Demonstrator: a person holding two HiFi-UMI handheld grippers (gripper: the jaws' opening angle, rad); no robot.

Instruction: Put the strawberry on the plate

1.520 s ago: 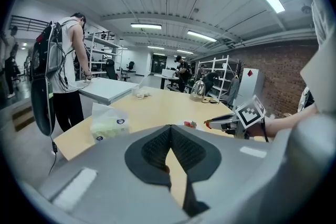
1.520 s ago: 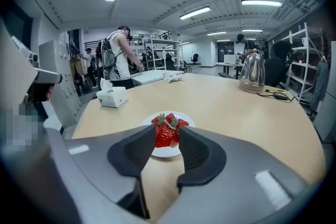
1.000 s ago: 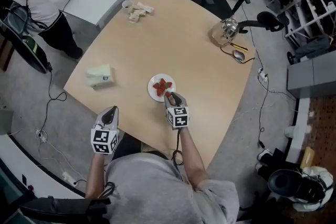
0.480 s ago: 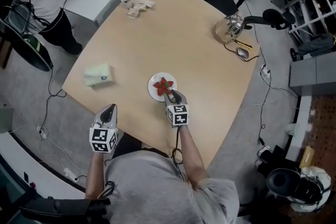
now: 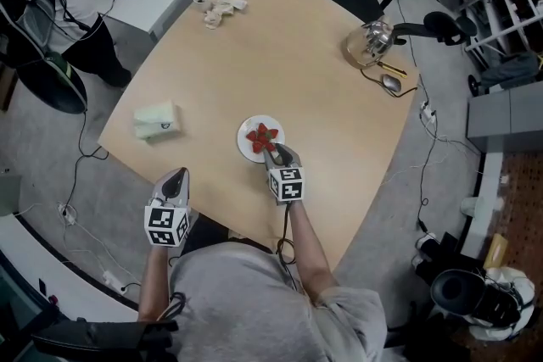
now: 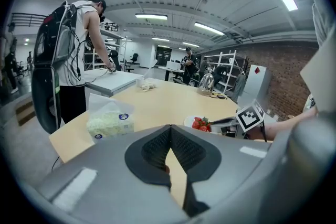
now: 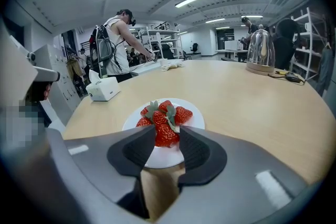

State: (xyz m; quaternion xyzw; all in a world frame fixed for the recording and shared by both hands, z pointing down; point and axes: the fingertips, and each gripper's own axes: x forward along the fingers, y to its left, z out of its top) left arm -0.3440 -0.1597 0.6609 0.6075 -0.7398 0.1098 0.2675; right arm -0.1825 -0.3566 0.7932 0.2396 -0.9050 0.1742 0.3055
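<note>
Strawberry [image 7: 166, 135] is sitting at the 6 o'clock edge of the heap, on the white plate [image 7: 198, 119], and is lying between the tips of the right gripper [image 7: 167, 132]. Those jaws are opening. Both pads are looking in contact with the berry's flanks at this instant, so I am judging the release as begun, not finished. The left gripper [image 6: 170, 129] is idling over the table's near edge, at about 8 o'clock from the plate, with its jaws pressed together and nothing between them.

Placement is looking essentially made; what remains is letting go and backing out toward 6 o'clock.

Risks, as judged:
- The berry is resting low on the heap, close to the near rim. If one pad is sticking to the soft skin during withdrawal, the fruit could be getting dragged over the rim onto the table [image 5: 322, 114].
- The other strawberries [image 7: 168, 110] are leaning just behind it at 12 o'clock. A forward nudge of the tips could be toppling them.
- The jaw tips are hanging low over the plate. Catching the rim while pulling back could be sliding or tipping the plate.

Farther out, the tissue pack [image 5: 158, 121] at 10 o'clock and the kettle [image 5: 370, 45] at 1 o'clock are standing well apart from the work and are posing no hazard.
</note>
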